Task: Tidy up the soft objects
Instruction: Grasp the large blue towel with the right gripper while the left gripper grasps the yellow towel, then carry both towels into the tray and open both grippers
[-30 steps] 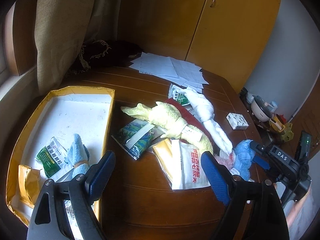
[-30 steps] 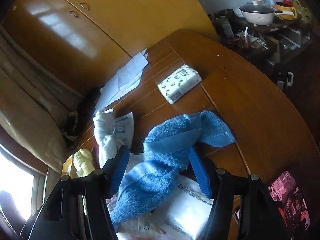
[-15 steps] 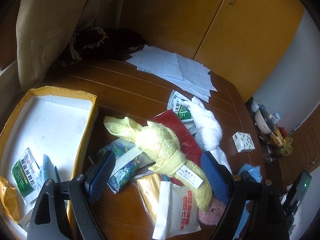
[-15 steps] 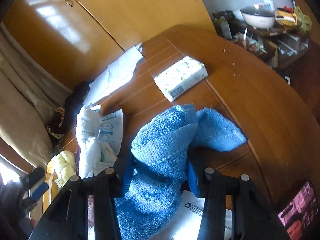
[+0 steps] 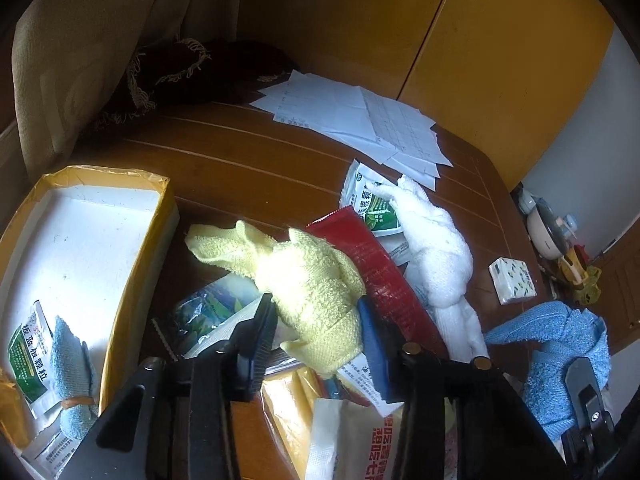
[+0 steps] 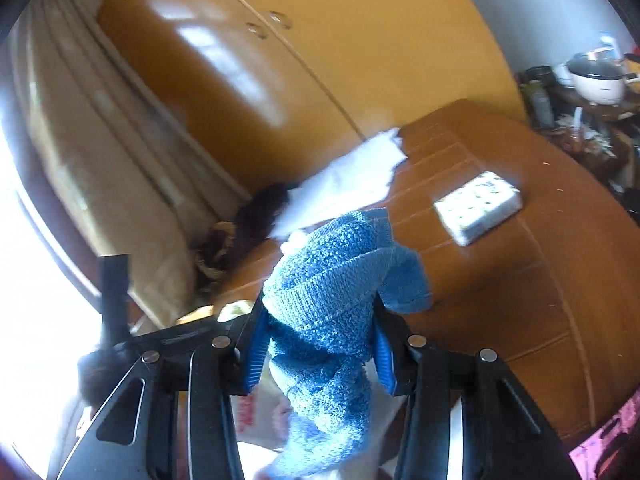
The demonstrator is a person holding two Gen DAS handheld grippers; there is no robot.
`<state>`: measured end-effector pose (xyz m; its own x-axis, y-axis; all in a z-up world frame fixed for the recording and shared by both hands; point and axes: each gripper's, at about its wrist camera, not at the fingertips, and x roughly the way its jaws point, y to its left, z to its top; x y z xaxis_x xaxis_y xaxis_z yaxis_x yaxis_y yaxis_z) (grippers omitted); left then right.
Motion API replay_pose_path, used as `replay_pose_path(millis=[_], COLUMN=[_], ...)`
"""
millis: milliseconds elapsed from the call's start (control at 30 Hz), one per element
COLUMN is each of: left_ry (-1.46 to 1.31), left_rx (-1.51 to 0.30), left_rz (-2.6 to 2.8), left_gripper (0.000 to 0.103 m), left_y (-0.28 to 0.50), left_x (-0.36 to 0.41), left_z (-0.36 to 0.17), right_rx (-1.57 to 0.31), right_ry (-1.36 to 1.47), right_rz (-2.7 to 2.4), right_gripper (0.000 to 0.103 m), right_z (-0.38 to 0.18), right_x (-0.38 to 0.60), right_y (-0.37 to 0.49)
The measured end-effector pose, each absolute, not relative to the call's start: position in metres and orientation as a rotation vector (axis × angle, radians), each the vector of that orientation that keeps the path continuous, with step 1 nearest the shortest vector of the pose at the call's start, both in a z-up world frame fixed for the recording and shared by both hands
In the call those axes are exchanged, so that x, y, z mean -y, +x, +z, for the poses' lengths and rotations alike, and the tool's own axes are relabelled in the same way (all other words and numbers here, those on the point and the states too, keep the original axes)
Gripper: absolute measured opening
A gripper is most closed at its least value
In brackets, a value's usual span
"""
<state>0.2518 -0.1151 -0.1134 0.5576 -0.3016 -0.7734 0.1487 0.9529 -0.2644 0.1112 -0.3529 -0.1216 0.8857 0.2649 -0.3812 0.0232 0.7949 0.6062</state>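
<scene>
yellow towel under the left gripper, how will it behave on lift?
Probably floppy: the yellow towel is limp terry, so its free tail likely droops. Likely light and grippy in the closing left gripper, whose jaws flank its bulk. It overlaps the red packet, which may shift.

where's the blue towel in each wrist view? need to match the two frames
Left wrist: blue towel at the lower right edge, beside the table's right rim, with the right gripper's black frame in front of it.
Right wrist: blue towel in the centre bottom, clamped between the right gripper pads and lifted off the table.
Shared landmark: the patterned tissue pack on the table.
</scene>
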Motion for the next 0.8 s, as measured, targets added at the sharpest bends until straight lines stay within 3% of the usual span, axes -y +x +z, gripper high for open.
replay_pose_path(millis=[233, 800], left_ry=[-0.291, -0.376], left_rx=[-0.783, -0.690], left_rz=[-0.388, -0.512], left_gripper=[0.040, 0.040], left_y=[0.216, 0.143], left_x=[0.089, -0.049], left_z=[-0.067, -0.028], right_rx=[-0.364, -0.331], right_ry=[0.610, 0.625], right_rz=[0.281, 0.609], right_gripper=[0.044, 0.044], right_z=[-0.105, -0.081], right_x=[0.338, 0.290], right_y=[0.098, 0.099])
